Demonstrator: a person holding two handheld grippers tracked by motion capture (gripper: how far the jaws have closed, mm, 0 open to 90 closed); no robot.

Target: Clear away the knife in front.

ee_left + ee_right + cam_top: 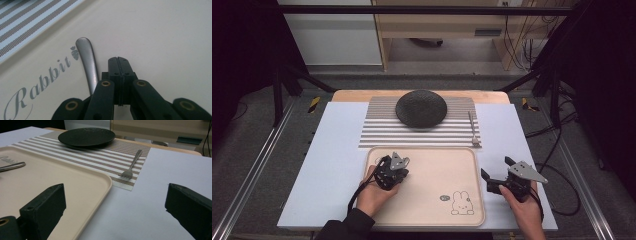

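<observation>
A beige tray [437, 170] printed with a rabbit lies near the table's front edge. My left gripper [388, 169] hovers low over its upper left corner. In the left gripper view its jaws [117, 60] are pressed together with nothing between them. A metal utensil handle [86, 58] lies on the tray [162, 37] just left of them, running under the gripper; its other end is hidden. My right gripper [496, 168] is open over the bare table, right of the tray. The right gripper view shows its jaws [116, 202] wide apart, with the handle [12, 166] far left.
Behind the tray a striped placemat [377, 130] carries a dark round plate [421, 107] and, on its right side, a fork [472, 127]. The fork [131, 165] and plate [86, 136] lie ahead of my right gripper. A pale sheet [332, 150] covers the table.
</observation>
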